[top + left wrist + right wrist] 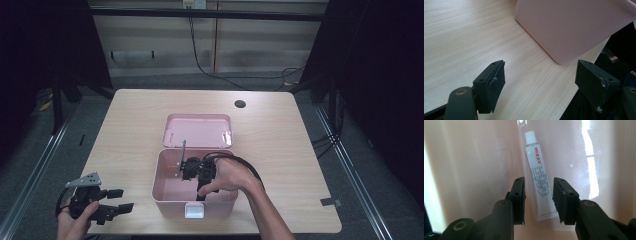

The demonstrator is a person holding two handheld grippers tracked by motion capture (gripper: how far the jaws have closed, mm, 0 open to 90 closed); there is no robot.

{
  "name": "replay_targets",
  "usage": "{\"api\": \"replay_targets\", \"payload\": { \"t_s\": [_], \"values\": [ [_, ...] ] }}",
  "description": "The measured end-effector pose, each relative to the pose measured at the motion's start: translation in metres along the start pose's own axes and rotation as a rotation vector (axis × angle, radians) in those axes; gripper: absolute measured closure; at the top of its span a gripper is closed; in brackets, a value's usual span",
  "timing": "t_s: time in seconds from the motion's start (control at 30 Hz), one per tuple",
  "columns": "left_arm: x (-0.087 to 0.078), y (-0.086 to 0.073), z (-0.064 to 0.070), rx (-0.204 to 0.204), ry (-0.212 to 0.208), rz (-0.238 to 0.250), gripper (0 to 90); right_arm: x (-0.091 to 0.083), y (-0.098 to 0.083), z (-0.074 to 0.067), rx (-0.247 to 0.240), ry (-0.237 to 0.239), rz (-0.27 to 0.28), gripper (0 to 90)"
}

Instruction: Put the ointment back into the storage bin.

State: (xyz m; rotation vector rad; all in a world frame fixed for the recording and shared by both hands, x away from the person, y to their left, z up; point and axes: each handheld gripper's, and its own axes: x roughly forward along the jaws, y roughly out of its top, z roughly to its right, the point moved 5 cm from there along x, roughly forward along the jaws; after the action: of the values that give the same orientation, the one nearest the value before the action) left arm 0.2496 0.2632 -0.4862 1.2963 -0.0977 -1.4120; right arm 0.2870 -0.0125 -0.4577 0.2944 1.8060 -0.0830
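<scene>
High view looks forward and down over the bench (125, 130); both claw cameras sit close, sharing the pink box (167, 192).

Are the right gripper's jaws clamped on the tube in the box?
No: the right gripper has a gap on each side of the white tube lying in the pink box.

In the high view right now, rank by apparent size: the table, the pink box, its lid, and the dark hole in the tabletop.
1. table, by far the largest.
2. pink box, open, with the right gripper inside it.
3. lid, slightly smaller; it lies farther from the camera, so the gap is unsure.
4. dark hole, smallest.
</scene>
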Motion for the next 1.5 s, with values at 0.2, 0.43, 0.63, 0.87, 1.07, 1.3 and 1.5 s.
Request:
{"api": "replay_targets", "payload": {
  "t_s": [0.2, 0.43, 0.63, 0.87, 1.07, 1.3, 1.5],
  "values": [
    [0.000, 0.000, 0.000, 0.001, 0.001, -0.003, 23.7, -0.007, -0.002, -0.002, 0.002, -0.011, 0.010, 62.4],
    [0.000, 0.000, 0.000, 0.002, 0.000, -0.002, 23.7, -0.019, -0.003, -0.002, 0.003, -0.032, 0.034, 62.5],
    [0.000, 0.000, 0.000, 0.001, 0.001, -0.002, 23.7, -0.024, -0.007, -0.002, 0.007, -0.041, 0.040, 62.5],
    [0.000, 0.000, 0.000, 0.000, 0.003, -0.001, 23.7, -0.036, -0.009, -0.004, 0.002, -0.050, 0.051, 62.5],
    [0.000, 0.000, 0.000, 0.004, 0.005, -0.006, 23.7, -0.043, -0.013, -0.003, 0.012, -0.083, 0.067, 63.0],
    [0.001, 0.000, 0.000, 0.000, 0.003, -0.007, 23.7, -0.055, -0.020, -0.003, 0.022, -0.113, 0.090, 62.9],
    [0.001, 0.000, 0.000, -0.003, 0.002, -0.007, 23.7, -0.061, -0.029, -0.002, 0.044, -0.131, 0.102, 62.9]
  ]
}}
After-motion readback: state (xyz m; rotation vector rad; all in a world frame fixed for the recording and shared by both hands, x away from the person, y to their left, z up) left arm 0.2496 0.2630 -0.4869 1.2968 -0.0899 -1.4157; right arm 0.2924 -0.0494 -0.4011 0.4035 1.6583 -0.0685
